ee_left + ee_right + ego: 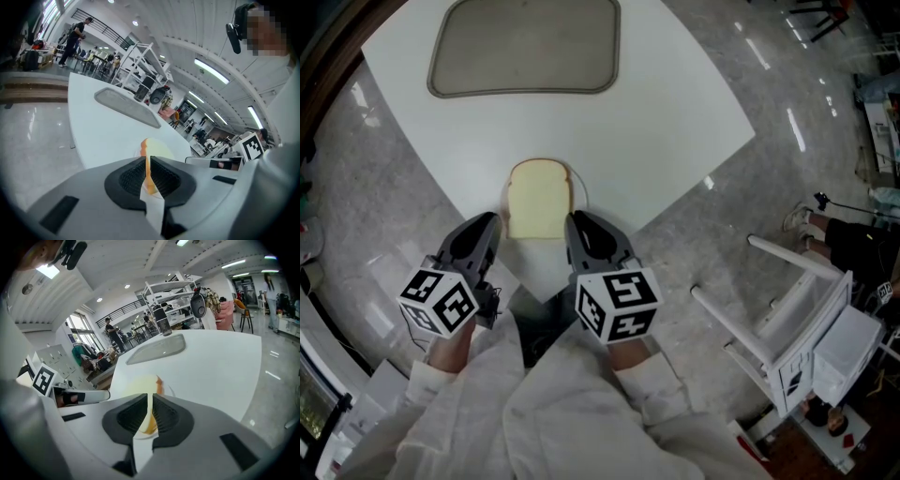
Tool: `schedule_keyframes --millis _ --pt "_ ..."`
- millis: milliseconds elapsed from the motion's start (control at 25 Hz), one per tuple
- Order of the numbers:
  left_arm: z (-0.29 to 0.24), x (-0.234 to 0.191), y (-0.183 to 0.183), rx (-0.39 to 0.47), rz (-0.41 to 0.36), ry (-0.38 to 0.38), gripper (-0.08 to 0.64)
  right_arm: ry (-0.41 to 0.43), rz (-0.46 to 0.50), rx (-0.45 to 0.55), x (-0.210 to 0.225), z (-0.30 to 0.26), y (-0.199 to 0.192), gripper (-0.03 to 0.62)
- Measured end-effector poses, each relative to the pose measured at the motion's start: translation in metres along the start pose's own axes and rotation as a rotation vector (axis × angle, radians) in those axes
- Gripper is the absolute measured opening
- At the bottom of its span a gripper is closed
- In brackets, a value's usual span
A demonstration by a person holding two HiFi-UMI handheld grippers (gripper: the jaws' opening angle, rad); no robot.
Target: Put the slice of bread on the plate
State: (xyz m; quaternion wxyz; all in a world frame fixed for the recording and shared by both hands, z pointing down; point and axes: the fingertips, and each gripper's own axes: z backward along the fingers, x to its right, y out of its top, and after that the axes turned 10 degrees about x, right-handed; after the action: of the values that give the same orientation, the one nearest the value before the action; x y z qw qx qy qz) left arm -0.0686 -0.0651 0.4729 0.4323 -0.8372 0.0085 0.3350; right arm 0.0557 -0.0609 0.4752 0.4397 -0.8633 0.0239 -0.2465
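On my left, the left gripper [492,223] hangs over the near corner of the white desk [675,112], held out from a white sleeve [441,394]. In the left gripper view its fingers [133,176] stand together, with only a thin slit between the pads and nothing held in it. Through that slit I see the orange crust of the slice of bread [539,199] further out on the desk. In the head view the slice lies flat on the white plate [582,190], crust edge rounded at the far side, and it sits between the tips of the two grippers, just beside each. Whether either tip touches it, I cannot tell. Far beyond it, a grey tray [525,47] rests on the desk, well apart from the plate. To the right of the slice, the right gripper [574,223] mirrors the left. In the right gripper view its fingers [164,416] are likewise drawn together on nothing, with the bread and plate rim showing past them. Further right, on the grey floor [787,187], a white frame [787,319] lies tilted.
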Motion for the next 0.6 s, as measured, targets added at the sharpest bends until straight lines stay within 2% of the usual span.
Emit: schedule_keyframes --millis 360,480,600 --pt "-0.008 -0.012 -0.006 -0.03 0.008 0.032 0.02 -0.04 -0.007 -0.022 0.017 -0.002 -0.004 0.021" --pt "-0.012 -0.016 -0.01 -0.053 0.02 0.038 0.057 -0.05 -0.013 -0.041 0.022 -0.003 -0.008 0.072" --pt "-0.014 -0.017 -0.012 -0.065 0.017 0.044 0.066 -0.059 -0.019 -0.046 0.027 -0.004 -0.009 0.074"
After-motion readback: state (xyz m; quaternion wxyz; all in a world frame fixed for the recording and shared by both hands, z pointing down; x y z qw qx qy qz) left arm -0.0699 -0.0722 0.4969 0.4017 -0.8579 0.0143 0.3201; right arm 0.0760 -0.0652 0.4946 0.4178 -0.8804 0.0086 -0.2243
